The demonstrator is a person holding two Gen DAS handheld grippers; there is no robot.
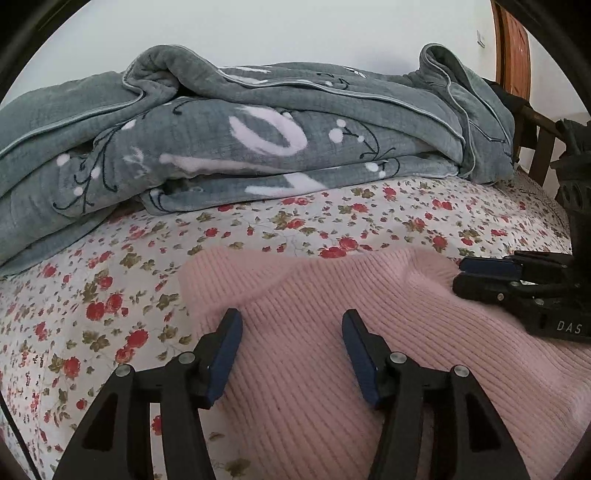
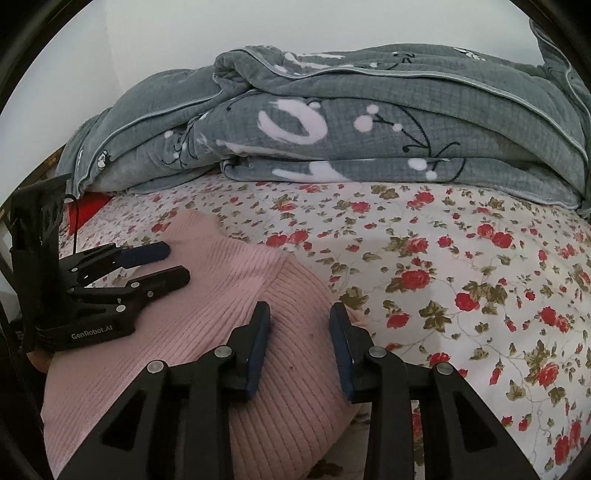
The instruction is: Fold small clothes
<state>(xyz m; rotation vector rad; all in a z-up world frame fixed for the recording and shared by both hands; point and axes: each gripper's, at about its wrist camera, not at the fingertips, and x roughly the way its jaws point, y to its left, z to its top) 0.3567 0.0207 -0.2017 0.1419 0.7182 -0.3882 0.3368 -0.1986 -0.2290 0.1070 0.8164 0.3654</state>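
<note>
From my left wrist, my left gripper (image 1: 291, 325) is spread wide above the pink ribbed sweater (image 1: 332, 332), which lies on the rose-print bedsheet (image 1: 92, 295); a grey blanket (image 1: 221, 140) is heaped against the pale wall (image 1: 277, 29).

From my right wrist, my right gripper (image 2: 300, 317) gapes over the sweater's right edge, gripping nothing.

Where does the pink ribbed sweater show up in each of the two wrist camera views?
Left wrist view: the pink sweater fills the lower centre and right, under the open left claw.
Right wrist view: it lies lower left to centre, beneath the open right claw.
Shared landmark: the folded grey blanket behind it on the floral sheet.
</note>
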